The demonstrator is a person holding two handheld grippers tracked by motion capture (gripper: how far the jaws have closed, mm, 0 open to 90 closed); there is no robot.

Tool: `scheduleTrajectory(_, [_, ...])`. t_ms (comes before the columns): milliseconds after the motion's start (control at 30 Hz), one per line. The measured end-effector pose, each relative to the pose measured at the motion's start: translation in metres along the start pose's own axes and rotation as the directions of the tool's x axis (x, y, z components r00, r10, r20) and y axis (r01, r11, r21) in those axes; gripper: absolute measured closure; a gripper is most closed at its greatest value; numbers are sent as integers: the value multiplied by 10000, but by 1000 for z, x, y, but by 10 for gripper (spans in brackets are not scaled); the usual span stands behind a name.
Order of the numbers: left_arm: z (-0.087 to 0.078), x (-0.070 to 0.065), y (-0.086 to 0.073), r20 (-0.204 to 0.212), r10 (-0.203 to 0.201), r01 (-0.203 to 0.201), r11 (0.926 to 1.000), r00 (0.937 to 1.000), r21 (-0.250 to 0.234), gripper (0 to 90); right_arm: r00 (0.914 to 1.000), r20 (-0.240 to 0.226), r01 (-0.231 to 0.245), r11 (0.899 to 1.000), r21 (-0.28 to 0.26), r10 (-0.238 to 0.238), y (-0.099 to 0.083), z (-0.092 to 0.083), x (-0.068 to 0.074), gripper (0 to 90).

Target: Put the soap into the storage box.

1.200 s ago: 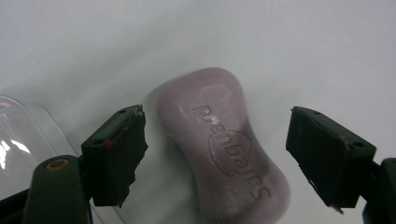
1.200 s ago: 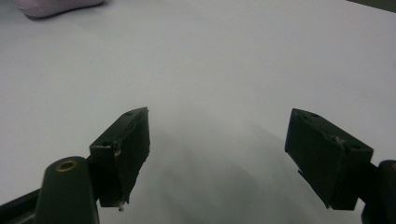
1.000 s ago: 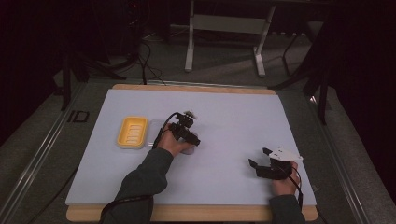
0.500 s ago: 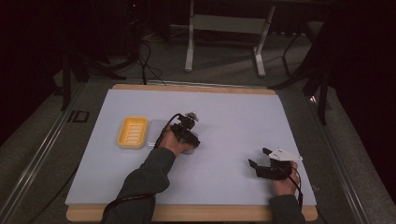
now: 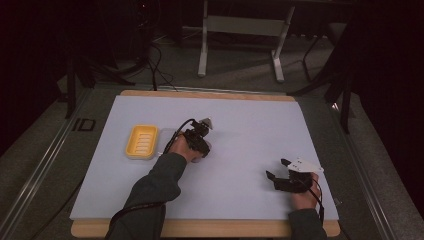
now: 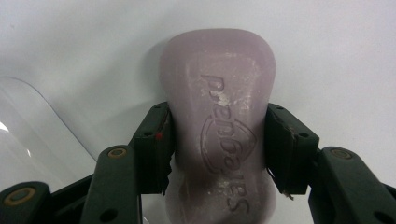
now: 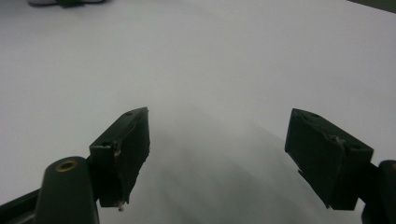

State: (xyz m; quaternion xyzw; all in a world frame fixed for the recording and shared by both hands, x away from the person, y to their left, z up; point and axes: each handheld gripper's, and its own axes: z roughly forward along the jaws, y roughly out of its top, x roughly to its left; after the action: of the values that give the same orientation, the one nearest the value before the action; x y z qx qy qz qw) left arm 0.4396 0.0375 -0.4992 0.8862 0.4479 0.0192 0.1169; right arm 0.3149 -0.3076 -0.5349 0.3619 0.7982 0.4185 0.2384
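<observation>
A pale lilac soap bar (image 6: 219,70) with embossed lettering lies on the white table cover (image 5: 250,125). My left gripper (image 6: 217,114) has just been closing its jaws, and both pads now press on the bar's narrow waist. In the high view the left gripper (image 5: 200,142) points down at the middle of the table, just right of a yellow soap dish (image 5: 141,141). My right gripper (image 5: 276,168) rests near the front right, and in its own view the right gripper (image 7: 217,116) is open over the bare white surface (image 7: 210,60).
A clear plastic sheet or lid (image 6: 42,126) lies beside the soap, at the left of the left gripper view. Metal frame legs (image 5: 202,45) stand on the dark floor beyond the table's far wooden edge (image 5: 210,94).
Both hands have kept their places. The high view is too small to show any movement of the left jaws.
</observation>
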Motion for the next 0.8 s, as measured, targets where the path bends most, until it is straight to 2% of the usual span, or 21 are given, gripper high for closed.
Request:
scheduleTrajectory(167, [0, -2, 4, -158, 174, -167, 9990, 9997, 426, 485, 10000, -7, 8, 10000, 17, -8, 0, 0, 0, 216])
scheduleTrajectory(300, [2, -6, 9, -406, 544, -504, 9945, 9977, 921, 485, 10000, 0, 2, 10000, 3, -2, 0, 0, 0, 216])
scheduleTrajectory(367, [2, -7, 12, -460, 561, -505, 9922, 9974, 1144, 486, 10000, -18, -31, 10000, -26, 31, 0, 0, 0, 216])
scheduleTrajectory(533, [3, -8, 14, -532, 569, -496, 9903, 9970, 1297, 489, 10000, -14, 3, 10000, 38, -3, 0, 0, 0, 216])
scheduleTrajectory(800, [3, -9, 17, -555, 803, -715, 9866, 9952, 1465, 498, 10000, -8, 14, 10000, 47, -14, 0, 0, 0, 216])
